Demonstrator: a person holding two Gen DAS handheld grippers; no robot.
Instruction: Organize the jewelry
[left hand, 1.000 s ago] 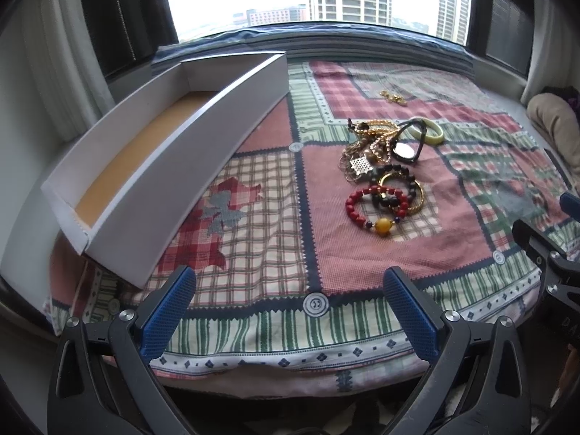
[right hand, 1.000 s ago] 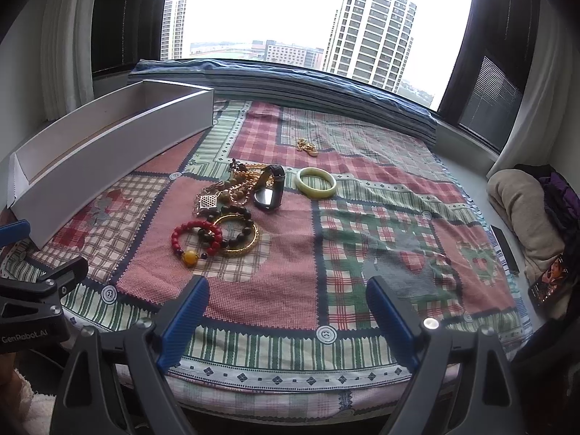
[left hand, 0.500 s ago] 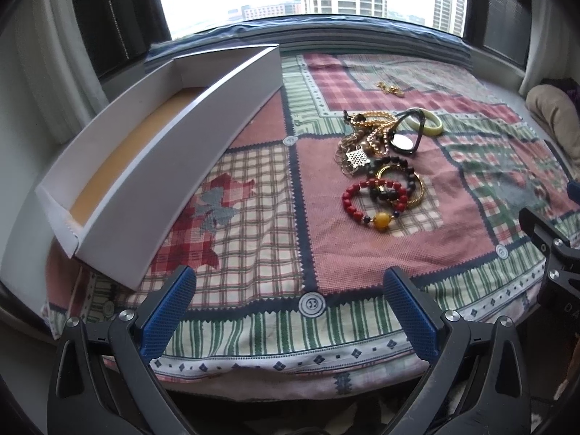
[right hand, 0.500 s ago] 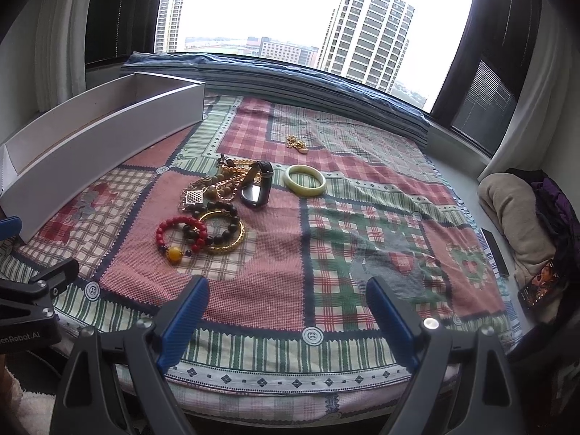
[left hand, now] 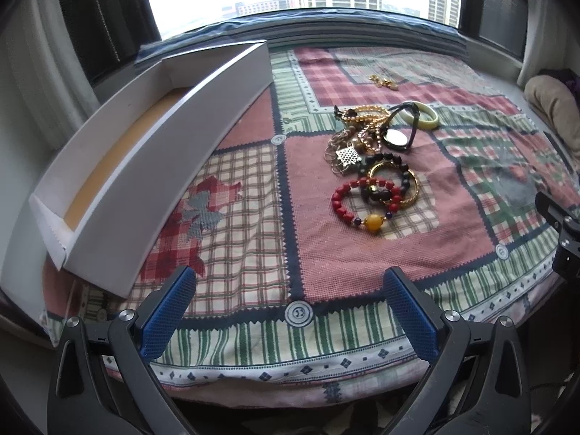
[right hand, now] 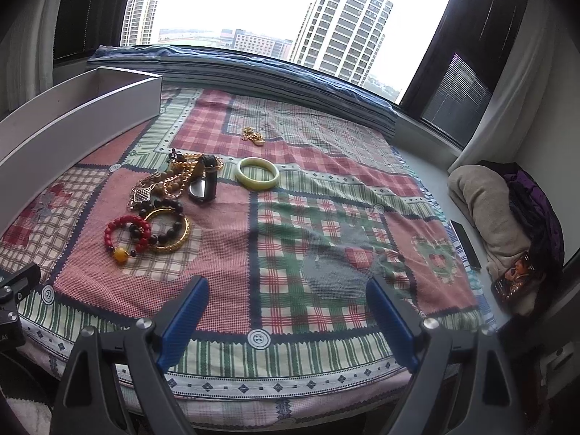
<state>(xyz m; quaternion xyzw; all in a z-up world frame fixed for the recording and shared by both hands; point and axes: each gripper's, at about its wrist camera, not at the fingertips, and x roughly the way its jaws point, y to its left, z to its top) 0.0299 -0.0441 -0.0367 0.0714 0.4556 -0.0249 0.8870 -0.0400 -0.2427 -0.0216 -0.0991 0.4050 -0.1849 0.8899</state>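
Jewelry pile sits mid-quilt, toward the left half: red bead bracelet nearest the front edge, gold bangle touching it, chains behind. Jade bangle just right of the pile; small gold piece apart, toward the far edge. White tray along the left edge, tan floor visible only in left view. Right view alone shows clothes off the right edge. Left gripper and right gripper: fingers spread wide, holding nothing, over the front edge.

A patchwork checked blanket covers the surface. At its right edge lie a beige folded cloth, a purple garment and a black remote. High towers stand outside the window.
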